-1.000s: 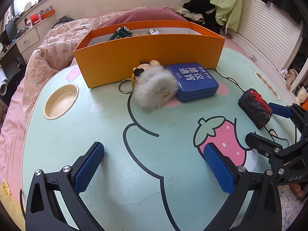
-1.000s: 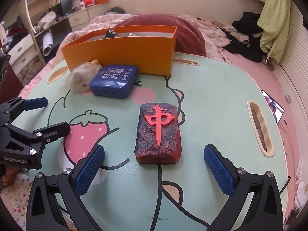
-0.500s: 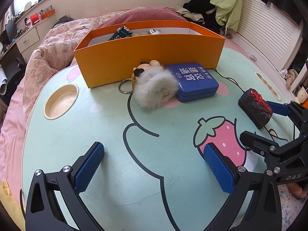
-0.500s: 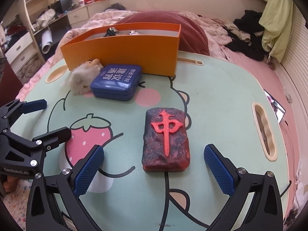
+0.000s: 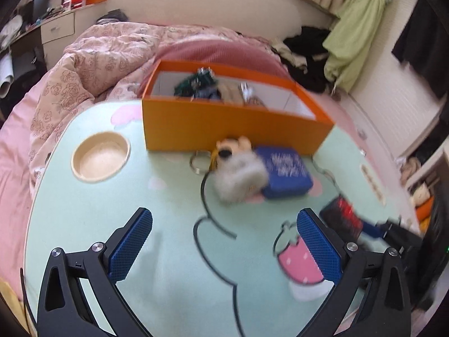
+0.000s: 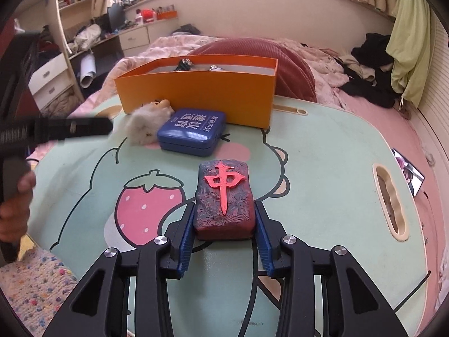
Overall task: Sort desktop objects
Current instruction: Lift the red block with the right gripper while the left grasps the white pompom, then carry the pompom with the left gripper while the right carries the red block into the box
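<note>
Item, centre of the right wrist view: mahjong-tile block [image 6: 224, 199], dark red-and-blue marbled body with a raised red character on top, lying flat on the mint cartoon table [image 6: 322, 168]; its long axis runs up the frame, away from the camera, the foot of the character toward the lens. Right gripper [image 6: 224, 226]: jaws closed in on the near end of the block, a blue pad pressed to each long side; the block's underside appears to rest on the table. Beyond it, upper centre: blue tin [image 6: 192, 132] with white lettering, lying flat and just apart from the block; touching the tin's left side, a grey fur keychain [image 6: 144, 126] with a small plush head behind it; behind both, the orange box [image 6: 196, 91], open-topped, with small items inside. Nothing lies between the block and the tin. Right edge of the table: a slotted handle cut-out [image 6: 390, 199]. Left edge of frame: the person's hand on the other tool, blurred. Left wrist view, motion-blurred: left gripper [image 5: 224, 245] spread wide, holding nothing, poised above bare table over the strawberry print [image 5: 297, 258]; round cup recess [image 5: 101, 160] at mid-left; the box, keychain and tin at centre; the block at lower right, held by the other tool.
</note>
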Demonstrator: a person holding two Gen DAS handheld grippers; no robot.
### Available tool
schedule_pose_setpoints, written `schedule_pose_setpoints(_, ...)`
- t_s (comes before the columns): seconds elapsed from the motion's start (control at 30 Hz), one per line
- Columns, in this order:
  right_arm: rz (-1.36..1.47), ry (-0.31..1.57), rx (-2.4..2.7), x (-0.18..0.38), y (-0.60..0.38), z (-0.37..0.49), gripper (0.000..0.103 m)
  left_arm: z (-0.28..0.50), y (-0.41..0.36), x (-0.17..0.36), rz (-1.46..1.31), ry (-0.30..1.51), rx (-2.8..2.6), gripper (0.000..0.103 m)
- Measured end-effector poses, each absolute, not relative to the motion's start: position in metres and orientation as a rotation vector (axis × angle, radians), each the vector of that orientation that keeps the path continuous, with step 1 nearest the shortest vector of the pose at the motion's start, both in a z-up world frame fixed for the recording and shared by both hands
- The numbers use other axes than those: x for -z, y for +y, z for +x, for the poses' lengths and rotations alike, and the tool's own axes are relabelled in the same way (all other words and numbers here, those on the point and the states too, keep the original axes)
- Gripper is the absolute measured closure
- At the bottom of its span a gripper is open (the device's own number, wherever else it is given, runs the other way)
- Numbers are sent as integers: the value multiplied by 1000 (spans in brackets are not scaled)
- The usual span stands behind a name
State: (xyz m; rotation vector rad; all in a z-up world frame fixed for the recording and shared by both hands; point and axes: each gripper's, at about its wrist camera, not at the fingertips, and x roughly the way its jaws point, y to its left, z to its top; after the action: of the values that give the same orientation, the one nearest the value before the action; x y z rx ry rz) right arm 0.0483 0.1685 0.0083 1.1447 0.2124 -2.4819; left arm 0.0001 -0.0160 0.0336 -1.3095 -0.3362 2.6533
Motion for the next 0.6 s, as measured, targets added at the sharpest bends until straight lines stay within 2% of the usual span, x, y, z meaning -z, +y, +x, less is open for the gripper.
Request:
schedule_pose_setpoints(0.07,1146,216,2482,-9,169,48,65,-14,-10,-38,-1309,-328,-2646,2)
schedule_pose_setpoints(0.1,1146,214,2482,-9,168,48,65,-20,-5,-37,-1324,-303,-2649,9)
schedule_pose_setpoints(0.2,1145,216,2482,-9,168,48,65,-40,11,-26,-1404,-228,-2642,37)
schedule_pose_setpoints(0.3,1145,214,2482,-9,168,48,65,-48,14,-13,-1432,-250,-2615,50)
schedule_pose_setpoints(0.33,1144,214,2482,-9,168,48,65,-46,12,-12,-1433,-262,-2614,64)
schedule_pose_setpoints(0.37,1144,214,2482,-9,168,48,65,-42,12,-10,-1443,-260,-2604,70)
schedule_pose_setpoints(0.43,1144,213,2482,-9,168,48,65,-30,10,-11,-1427,-253,-2601,89)
schedule_pose_setpoints(0.6,1145,214,2482,-9,169,48,65,9,-1,-19,-1347,-244,-2602,92)
